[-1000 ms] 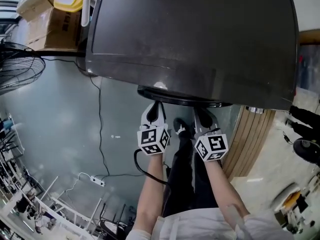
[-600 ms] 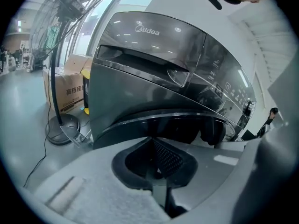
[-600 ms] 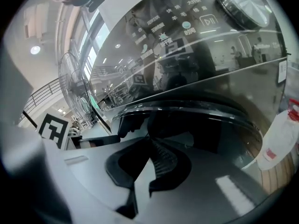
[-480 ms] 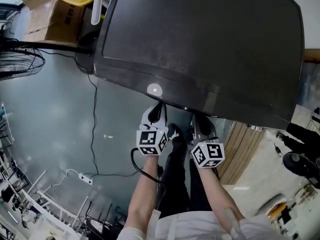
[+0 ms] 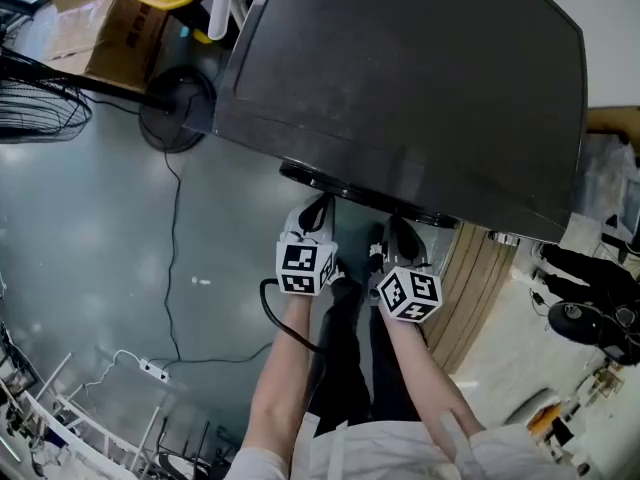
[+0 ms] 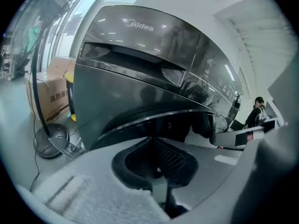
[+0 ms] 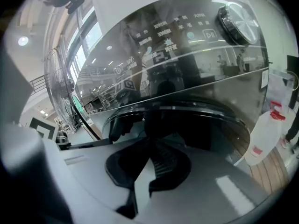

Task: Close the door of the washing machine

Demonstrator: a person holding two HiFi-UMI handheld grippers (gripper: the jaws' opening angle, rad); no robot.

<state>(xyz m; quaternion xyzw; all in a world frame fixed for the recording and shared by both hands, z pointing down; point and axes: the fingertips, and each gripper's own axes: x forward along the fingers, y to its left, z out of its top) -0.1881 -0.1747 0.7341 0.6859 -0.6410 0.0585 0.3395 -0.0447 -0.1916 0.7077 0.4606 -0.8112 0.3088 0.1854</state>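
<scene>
Dark washing machine [image 5: 400,78] seen from above, left gripper [image 5: 317,210] and right gripper [image 5: 400,234] side by side, near its round door [image 5: 350,190] — both pairs of jaws pressed together.

Glossy dark washing machine [image 5: 400,88]; chrome-looking door rim [image 6: 154,117]; seemingly wooden slats [image 5: 482,290].

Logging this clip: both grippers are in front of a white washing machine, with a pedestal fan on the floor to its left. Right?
Not quite: the head view shows the washing machine is dark grey, not white. The left gripper and right gripper are in front of it, with the pedestal fan on the floor to its left.
</scene>
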